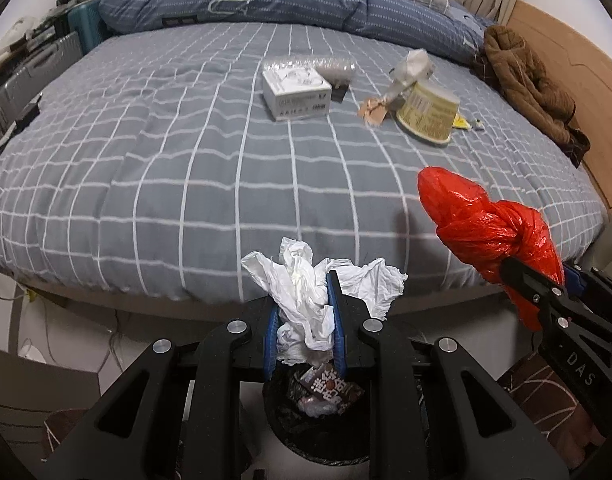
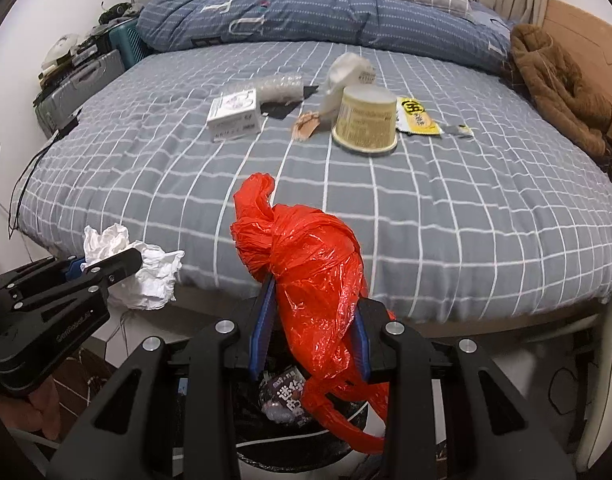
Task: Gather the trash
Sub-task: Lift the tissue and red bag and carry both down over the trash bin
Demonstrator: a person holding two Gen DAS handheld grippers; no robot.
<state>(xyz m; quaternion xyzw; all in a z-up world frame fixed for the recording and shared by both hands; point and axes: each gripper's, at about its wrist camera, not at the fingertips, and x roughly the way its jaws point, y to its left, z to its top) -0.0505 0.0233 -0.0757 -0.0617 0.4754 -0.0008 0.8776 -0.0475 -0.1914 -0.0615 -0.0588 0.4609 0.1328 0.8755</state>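
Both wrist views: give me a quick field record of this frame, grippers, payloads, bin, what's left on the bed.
left gripper: shut on crumpled white tissue
right gripper: shut on knotted red plastic bag
trash bin: black-lined, on the floor below both grippers, already holds a snack wrapper
bed: grey grid sheet, trash remaining on it
left on bed: white box, overturned yellow paper bowl, yellow sachet, clear plastic bottle
not trash: brown jacket by the headboard
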